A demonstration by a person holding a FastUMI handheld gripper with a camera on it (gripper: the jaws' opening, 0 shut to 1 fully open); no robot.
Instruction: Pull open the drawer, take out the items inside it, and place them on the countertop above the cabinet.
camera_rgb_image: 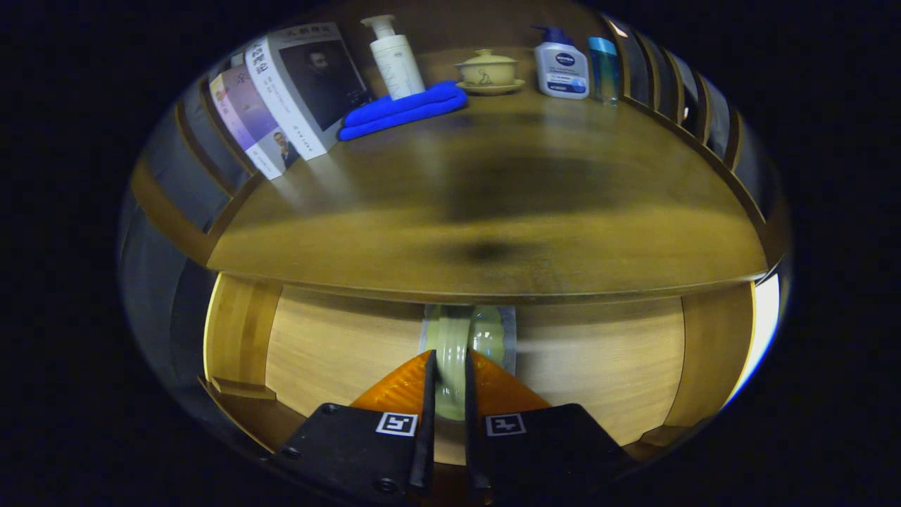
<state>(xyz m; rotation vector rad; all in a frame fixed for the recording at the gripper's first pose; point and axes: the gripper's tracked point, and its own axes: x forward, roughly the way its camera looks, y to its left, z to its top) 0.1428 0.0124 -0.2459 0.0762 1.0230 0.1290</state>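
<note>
Tool [448, 384] condition: the two fingers stand close together, clamped on the pale green drawer handle [454, 338], which runs upright between them. Both fingers appear to press its sides; contact looks firm, with no gap visible at either side.

Handle: glossy, rounded, with highlights on its surface. Judged stiff and somewhat slippery; a grip low on the bar, as held now, seems sound, though a straight pull is advised so the fingers do not slide off the gloss.

Drawer front [338, 352]: light wood panel, directly beyond the fingers, set under the overhanging edge of the worktop [493, 211]. Whether the drawer is shut or part-way out cannot be told from this angle. The items inside it are hidden, so their weight and fragility are not assessed. The drawer itself is judged rigid, likely to run on a straight line only.

Worktop: dark wood, with bare surface in the near and middle part, suitable for setting things down. At its far side, well apart from the tool: books [295, 91] leaning upright, a blue folded cloth [401, 109], a white pump bottle [394, 60] just behind the cloth, a lidded ceramic cup on a saucer [488, 70], a white bottle with a blue cap [561, 67] and a slim blue bottle [604, 67] beside it.
</note>
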